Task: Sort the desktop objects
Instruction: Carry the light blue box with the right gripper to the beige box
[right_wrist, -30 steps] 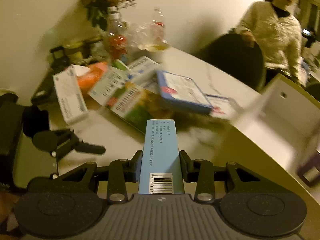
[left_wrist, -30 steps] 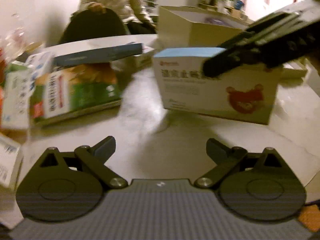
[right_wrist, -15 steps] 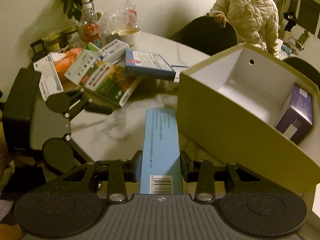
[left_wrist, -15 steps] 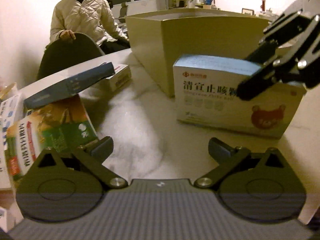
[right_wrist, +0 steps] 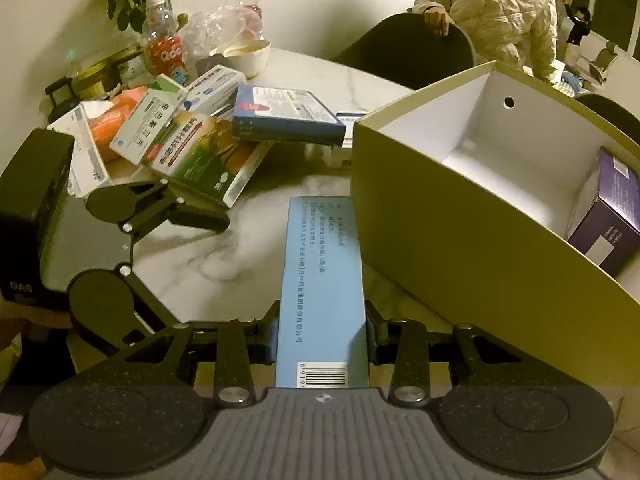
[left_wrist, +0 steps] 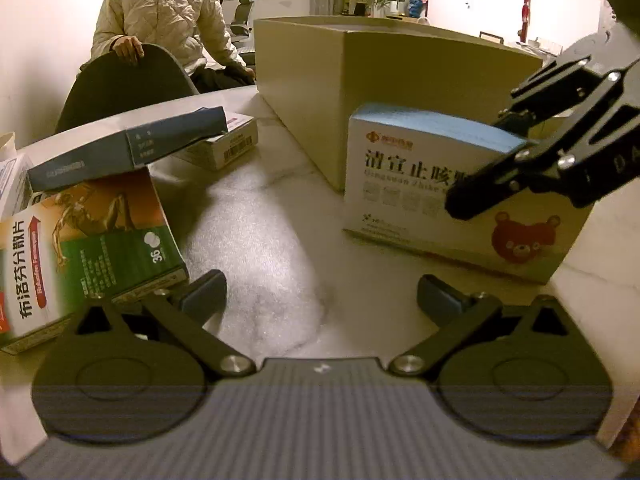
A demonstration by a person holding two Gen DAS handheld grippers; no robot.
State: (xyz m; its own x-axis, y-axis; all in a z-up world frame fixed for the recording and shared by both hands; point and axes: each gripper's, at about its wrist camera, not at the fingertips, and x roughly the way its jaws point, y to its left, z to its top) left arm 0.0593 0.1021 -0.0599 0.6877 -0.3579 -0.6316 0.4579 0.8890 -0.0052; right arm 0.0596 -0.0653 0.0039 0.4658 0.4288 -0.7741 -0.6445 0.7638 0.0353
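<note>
**Right claw holds the bear box beside the big carton**

The right claw (right_wrist: 322,334) is squeezed tight on a blue and white box with a red bear (left_wrist: 436,184). Its two fingers press the box from both sides. In the right wrist view the blue top of the box (right_wrist: 322,280) points away from the camera, with a barcode at the near end. In the left wrist view the bottom of the box looks to be resting on the white marble counter (left_wrist: 256,216), just beside the big open carton (right_wrist: 460,216).

Inside the carton there is a purple box (right_wrist: 608,220) sitting at one end.

The left claw (left_wrist: 320,296) is wide open and holds nothing. It is low over the counter, near a green and orange box (left_wrist: 92,248). One finger is right next to that box.

A dark blue box (left_wrist: 132,152) lies on top of the green and orange one. A small white box with a barcode (left_wrist: 228,146) peeks out behind it. More boxes are piled at the far side of the counter (right_wrist: 160,128), next to bottles (right_wrist: 160,36) and a bowl (right_wrist: 248,56).

A person in a puffy white jacket (left_wrist: 164,16) sits past the counter with one hand on a dark chair (left_wrist: 124,84).
</note>
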